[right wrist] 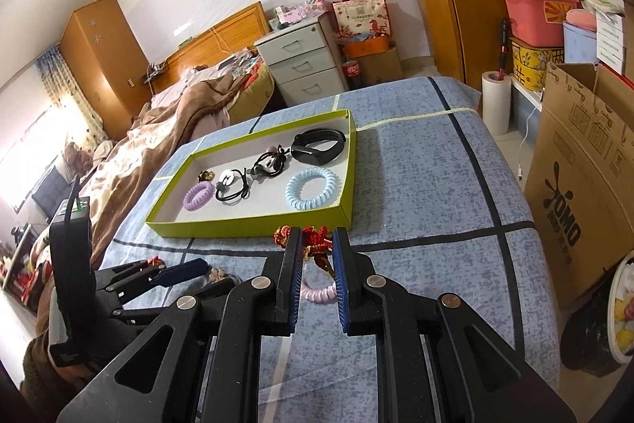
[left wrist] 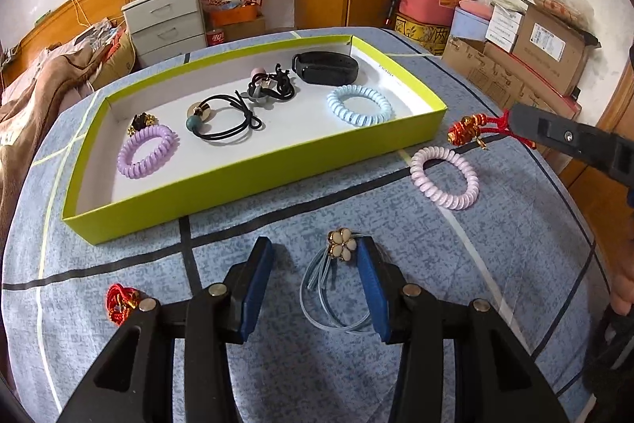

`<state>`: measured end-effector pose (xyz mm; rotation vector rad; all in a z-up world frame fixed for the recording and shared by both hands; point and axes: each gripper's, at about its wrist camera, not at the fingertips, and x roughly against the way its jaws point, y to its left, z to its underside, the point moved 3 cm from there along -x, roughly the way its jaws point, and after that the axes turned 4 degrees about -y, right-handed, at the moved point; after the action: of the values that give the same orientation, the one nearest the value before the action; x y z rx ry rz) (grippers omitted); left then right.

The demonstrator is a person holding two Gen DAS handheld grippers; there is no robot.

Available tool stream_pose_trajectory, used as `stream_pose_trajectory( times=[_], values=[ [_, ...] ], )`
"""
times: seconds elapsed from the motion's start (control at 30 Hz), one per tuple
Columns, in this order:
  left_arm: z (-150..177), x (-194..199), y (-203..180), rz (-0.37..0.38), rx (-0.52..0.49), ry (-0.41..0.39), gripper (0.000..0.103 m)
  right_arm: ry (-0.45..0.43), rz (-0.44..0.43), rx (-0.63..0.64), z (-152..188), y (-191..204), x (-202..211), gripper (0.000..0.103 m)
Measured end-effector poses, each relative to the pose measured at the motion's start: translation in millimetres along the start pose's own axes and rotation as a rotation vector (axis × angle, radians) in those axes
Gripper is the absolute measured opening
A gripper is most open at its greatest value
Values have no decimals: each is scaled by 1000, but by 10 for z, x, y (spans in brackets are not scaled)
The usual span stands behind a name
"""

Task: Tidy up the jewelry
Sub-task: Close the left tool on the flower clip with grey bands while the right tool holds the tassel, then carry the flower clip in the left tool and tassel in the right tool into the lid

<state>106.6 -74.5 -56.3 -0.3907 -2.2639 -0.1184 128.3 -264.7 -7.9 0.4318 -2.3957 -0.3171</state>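
A lime-green tray [left wrist: 253, 185] [right wrist: 253, 224] on the blue bedspread holds a purple coil band [left wrist: 146, 151], black hair ties [left wrist: 226, 121], a light-blue coil band [left wrist: 358, 105] and a black wristband [left wrist: 325, 67]. My left gripper [left wrist: 315, 256] is open, low over a blue hair tie with a cream flower [left wrist: 342, 244]; it also shows in the right wrist view [right wrist: 198, 274]. My right gripper [right wrist: 317, 244] is shut on a red knotted cord charm [right wrist: 317, 244] [left wrist: 467, 129], held just above the bedspread over a pink coil band [left wrist: 443, 177] [right wrist: 319, 294].
Another red cord charm [left wrist: 121, 302] lies at the left, beside my left gripper. Cardboard boxes [right wrist: 586, 181] and a dark bin [right wrist: 606, 316] stand to the right of the bed. A grey drawer unit [right wrist: 305, 66] stands beyond its far edge.
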Motion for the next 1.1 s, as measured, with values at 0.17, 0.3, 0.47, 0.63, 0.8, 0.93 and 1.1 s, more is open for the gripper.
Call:
stream_pose_trajectory(
  times=[0.17,0.3,0.47,0.63,0.8,0.93,1.1],
  values=[
    [-9,9,-23,7,-8,3,24,1,-3,3,1,20,7,15],
    [-11,17,-15,21,3,6,17,7,-4,2,10,48,4,15],
    [-11,40,10,35,24,9,16,4,-3,1,12,66,14,15],
    [-32,111,57,45,50,-8,16,0,-2,2,5,80,30,15],
    [-101,210,93,49,58,-36,16,-3,-5,9,-31,118,28,15],
    [-166,277,134,47,66,-57,16,-8,-9,10,-78,156,22,15],
    [-260,343,219,45,87,-81,16,-12,-13,15,-152,209,-11,15]
  ],
)
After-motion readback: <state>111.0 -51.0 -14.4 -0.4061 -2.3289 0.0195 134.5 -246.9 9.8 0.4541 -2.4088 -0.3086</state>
